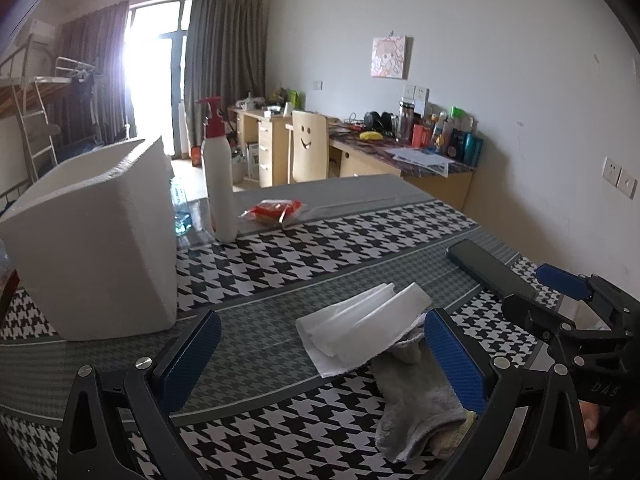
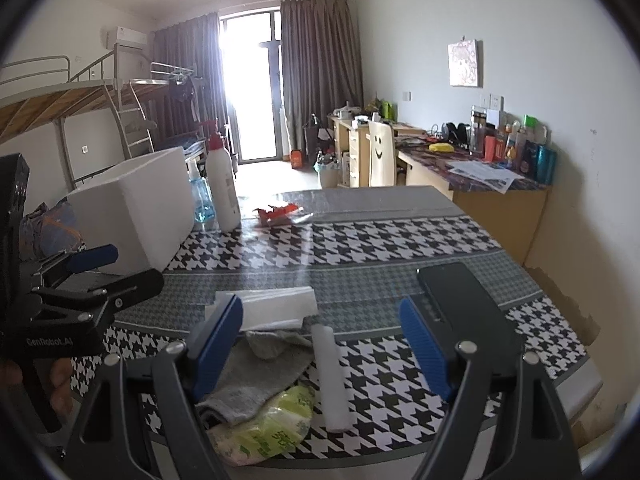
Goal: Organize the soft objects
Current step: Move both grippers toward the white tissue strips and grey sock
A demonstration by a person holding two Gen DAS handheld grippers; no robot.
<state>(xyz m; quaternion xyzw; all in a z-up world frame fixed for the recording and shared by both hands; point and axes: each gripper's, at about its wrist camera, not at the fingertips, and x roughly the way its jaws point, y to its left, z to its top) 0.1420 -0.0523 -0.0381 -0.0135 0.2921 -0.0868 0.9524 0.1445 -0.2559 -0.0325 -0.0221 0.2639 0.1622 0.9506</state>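
Note:
My left gripper (image 1: 325,354) is open and low over the table, with a grey sock (image 1: 416,392) and folded white sheets (image 1: 360,322) lying between its blue fingers. The right gripper (image 2: 320,342) is open too. Below it lie the grey sock (image 2: 256,376), a white foam roll (image 2: 333,376) and a green-yellow soft packet (image 2: 272,426). The white sheets (image 2: 276,308) lie just beyond its left finger. Neither gripper touches anything. Each gripper appears at the edge of the other's view: the right gripper (image 1: 548,296) and the left gripper (image 2: 120,272).
A white foam box (image 1: 92,248) stands at the left of the houndstooth table (image 1: 320,256). Behind it are a white pump bottle (image 1: 218,184), a blue spray bottle (image 2: 202,204) and a red packet (image 1: 276,210). A dark phone (image 2: 460,300) lies at the right near the table edge.

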